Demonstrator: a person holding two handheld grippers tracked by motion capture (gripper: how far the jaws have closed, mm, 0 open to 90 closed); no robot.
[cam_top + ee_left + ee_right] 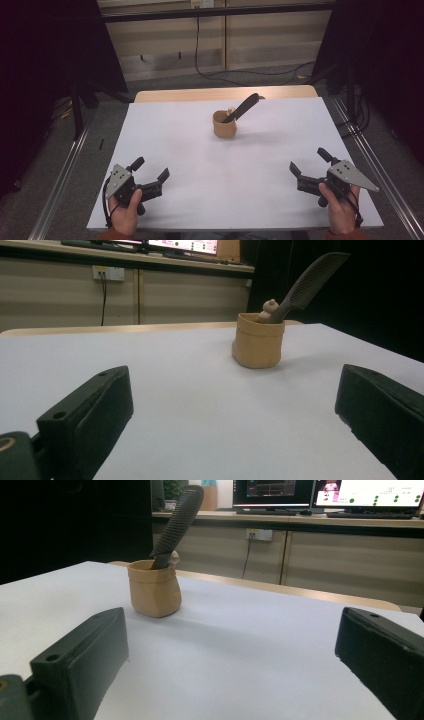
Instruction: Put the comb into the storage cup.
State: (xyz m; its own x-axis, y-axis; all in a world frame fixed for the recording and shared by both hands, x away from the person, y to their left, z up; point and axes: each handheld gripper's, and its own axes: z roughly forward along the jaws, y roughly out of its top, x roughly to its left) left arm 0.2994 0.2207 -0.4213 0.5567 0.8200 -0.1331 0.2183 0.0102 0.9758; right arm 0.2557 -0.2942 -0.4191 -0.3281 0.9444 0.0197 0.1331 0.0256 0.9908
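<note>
Tan and soft-looking, the pouch [225, 125] sat mid-table toward the far edge, a ribbed black handle [244, 107] leaning out. Likely light and easily tipped; the stiff handle looked the best grip. Left gripper [151, 172] and right gripper [307, 163] waited, jaws spread, empty.

Matt tan pouch [224, 124], ribbed black handle [245, 107]

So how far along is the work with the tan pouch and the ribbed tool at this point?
Nothing looks done yet. The black ribbed tool stands leaning in the tan pouch, beside a small pale object. Nothing is in hand: the left hand-held gripper and right hand-held gripper sit open at the near edge of the white table, well apart from the pouch. Any reach and grasp is left.
</note>
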